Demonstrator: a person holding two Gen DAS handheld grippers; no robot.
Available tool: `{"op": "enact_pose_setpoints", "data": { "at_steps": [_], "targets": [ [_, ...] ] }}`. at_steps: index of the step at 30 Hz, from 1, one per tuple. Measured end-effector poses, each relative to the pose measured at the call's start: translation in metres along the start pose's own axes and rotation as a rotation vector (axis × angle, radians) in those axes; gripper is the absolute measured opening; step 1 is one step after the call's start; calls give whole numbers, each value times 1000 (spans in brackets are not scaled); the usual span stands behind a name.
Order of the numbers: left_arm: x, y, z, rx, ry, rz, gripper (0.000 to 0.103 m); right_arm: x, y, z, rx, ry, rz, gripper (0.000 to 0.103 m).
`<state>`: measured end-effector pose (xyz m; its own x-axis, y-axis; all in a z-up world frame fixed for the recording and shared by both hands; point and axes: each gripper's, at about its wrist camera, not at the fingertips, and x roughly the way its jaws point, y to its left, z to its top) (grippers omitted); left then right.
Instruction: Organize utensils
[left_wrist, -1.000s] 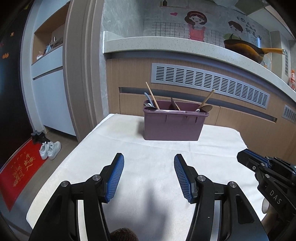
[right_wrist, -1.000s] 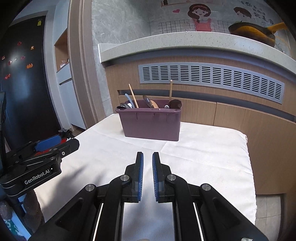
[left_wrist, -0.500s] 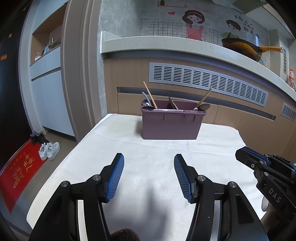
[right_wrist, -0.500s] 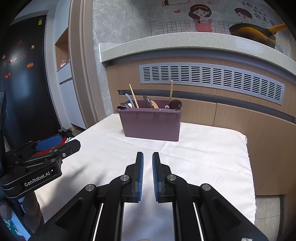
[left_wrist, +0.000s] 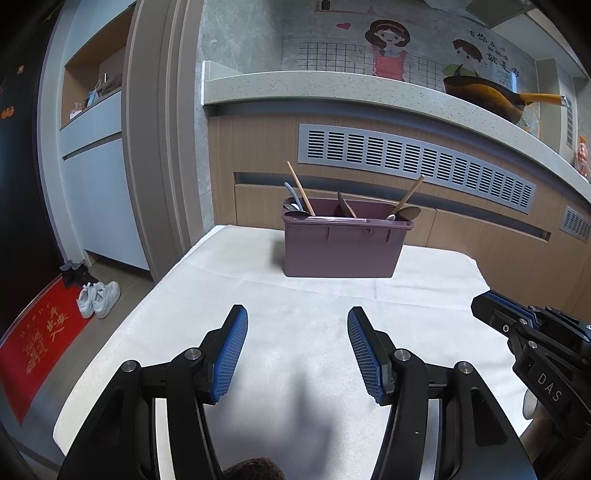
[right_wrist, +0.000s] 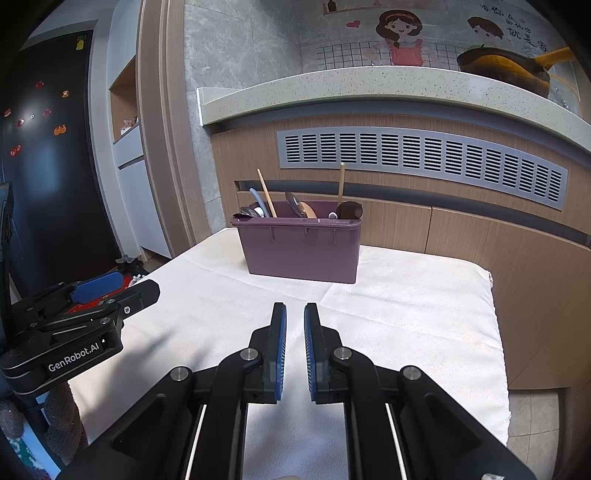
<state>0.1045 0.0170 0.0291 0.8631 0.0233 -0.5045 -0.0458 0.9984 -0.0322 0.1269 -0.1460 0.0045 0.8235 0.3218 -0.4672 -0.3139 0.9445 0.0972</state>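
Observation:
A purple utensil holder (left_wrist: 345, 245) stands at the far side of a table under a white cloth (left_wrist: 295, 332); it also shows in the right wrist view (right_wrist: 301, 247). Spoons, chopsticks (left_wrist: 300, 189) and a wooden ladle (right_wrist: 347, 206) stick out of it. My left gripper (left_wrist: 297, 350) is open and empty, well short of the holder. My right gripper (right_wrist: 294, 343) is nearly shut with a narrow gap and holds nothing, above the cloth near its front.
A wooden counter front with a grey vent (left_wrist: 413, 162) stands behind the table. A pan (left_wrist: 487, 98) sits on the stone counter above. White shoes (left_wrist: 98, 297) and a red mat (left_wrist: 33, 343) lie on the floor at left.
Both grippers have drifted back a little and tilted; the holder looks slightly higher in the views. Jaw openings are unchanged.

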Motion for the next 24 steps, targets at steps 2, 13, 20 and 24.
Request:
{"op": "enact_pose_setpoints", "data": {
  "at_steps": [2, 13, 20, 24],
  "targets": [
    [0, 0, 0, 0, 1, 2, 57, 0, 0, 0, 0, -1, 1, 10],
    [2, -2, -2, 1, 14, 1, 57, 0, 0, 1, 1, -2, 0, 10],
    [1, -2, -2, 5, 15, 2, 57, 0, 0, 1, 0, -3, 0, 10],
    [1, -2, -2, 5, 17, 3, 57, -1, -1, 3, 3, -6, -1, 10]
  ]
}}
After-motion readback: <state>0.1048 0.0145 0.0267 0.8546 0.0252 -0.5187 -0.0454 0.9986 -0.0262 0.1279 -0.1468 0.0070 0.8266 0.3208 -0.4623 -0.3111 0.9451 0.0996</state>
